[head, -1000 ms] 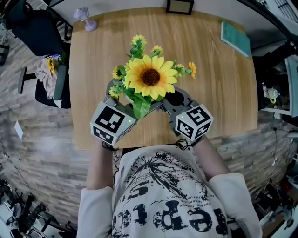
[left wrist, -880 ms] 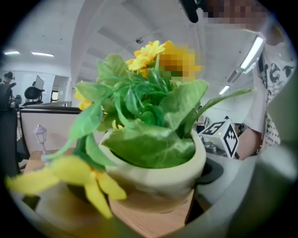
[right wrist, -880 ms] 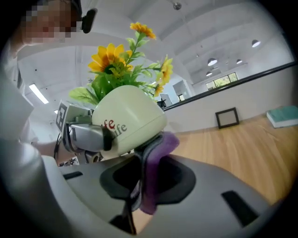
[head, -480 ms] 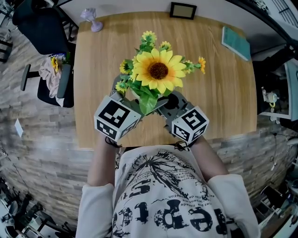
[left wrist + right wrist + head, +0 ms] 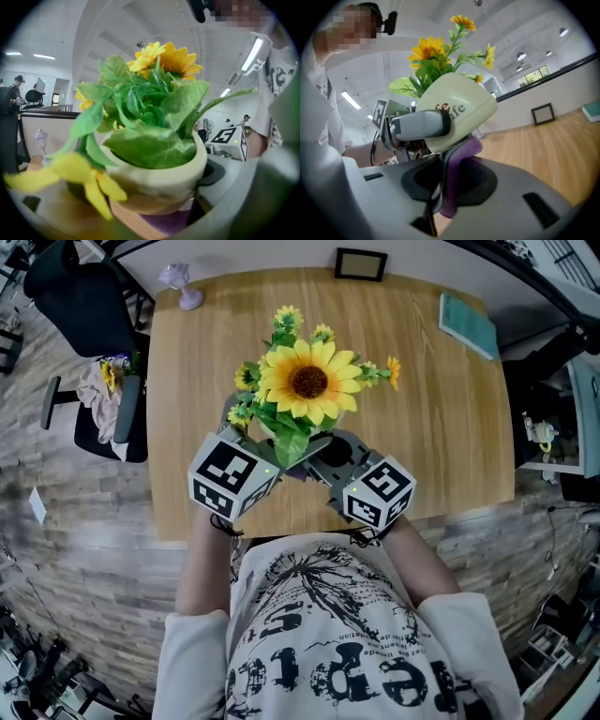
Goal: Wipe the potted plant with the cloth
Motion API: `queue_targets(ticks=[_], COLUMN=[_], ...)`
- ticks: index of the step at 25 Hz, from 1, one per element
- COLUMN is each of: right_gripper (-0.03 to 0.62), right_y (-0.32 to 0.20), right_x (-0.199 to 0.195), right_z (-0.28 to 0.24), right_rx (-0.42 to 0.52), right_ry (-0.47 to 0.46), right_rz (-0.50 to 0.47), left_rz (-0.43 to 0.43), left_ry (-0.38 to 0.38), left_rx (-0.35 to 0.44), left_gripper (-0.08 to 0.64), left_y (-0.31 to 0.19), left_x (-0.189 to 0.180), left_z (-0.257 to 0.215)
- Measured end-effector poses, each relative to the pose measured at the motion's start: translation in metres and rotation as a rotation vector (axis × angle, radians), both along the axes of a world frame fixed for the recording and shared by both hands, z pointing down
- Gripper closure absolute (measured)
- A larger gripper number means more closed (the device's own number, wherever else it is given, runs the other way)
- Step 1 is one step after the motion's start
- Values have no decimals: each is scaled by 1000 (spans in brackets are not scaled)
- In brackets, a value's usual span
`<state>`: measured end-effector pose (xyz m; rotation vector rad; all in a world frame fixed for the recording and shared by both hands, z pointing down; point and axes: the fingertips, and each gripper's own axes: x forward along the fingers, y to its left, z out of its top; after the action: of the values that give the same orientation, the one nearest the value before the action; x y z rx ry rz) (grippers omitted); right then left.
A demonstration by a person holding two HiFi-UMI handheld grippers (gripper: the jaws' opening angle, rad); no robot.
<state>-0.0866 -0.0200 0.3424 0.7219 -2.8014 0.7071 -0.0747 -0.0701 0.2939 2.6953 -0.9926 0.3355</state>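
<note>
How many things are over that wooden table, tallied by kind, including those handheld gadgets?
Potted plant: 1
Purple cloth: 1
Picture frame: 1
Teal book: 1
Small lamp: 1
Grippers (left gripper, right gripper): 2
Total: 7

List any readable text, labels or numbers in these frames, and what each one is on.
"ife": grey letters on the cream pot, beginning hidden; the red letters above it are cut off and unreadable.
Print on the shirt: too distorted to read.
The marker cubes: square patterns, no words.
</note>
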Motion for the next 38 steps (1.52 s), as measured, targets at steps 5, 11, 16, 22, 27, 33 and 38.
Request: queue_targets(ticks=[5,11,16,22,27,33,38], right_gripper=[515,515,518,519,519,519,519], right_y=[-2,-4,-11,-26,-36,-53,-65], right_x=[14,31,41,60,72,96,138], right_z=[0,-8,-14,-18,-21,-23,-23], right_rx=[16,112,171,182,190,137,109], right_ry=[17,91,112,127,128,66,36], right_rz=[28,41,67,121,163,277,370], left_rz=[-34,-50,-38,-30,-19,2,-6], left_ry=[-16,-22,-38,-48,-36,-52,-82], left_rx=[-17,-26,-14,-23,-31,-21,-5], left_gripper=[23,24,25,25,25,25,23], left_y=[-2,-1,-1,-2,0,3,3], left_x=[-5,-7,-7,-8,-6,-1,16], left_z=[5,4,1,3,1,3,14])
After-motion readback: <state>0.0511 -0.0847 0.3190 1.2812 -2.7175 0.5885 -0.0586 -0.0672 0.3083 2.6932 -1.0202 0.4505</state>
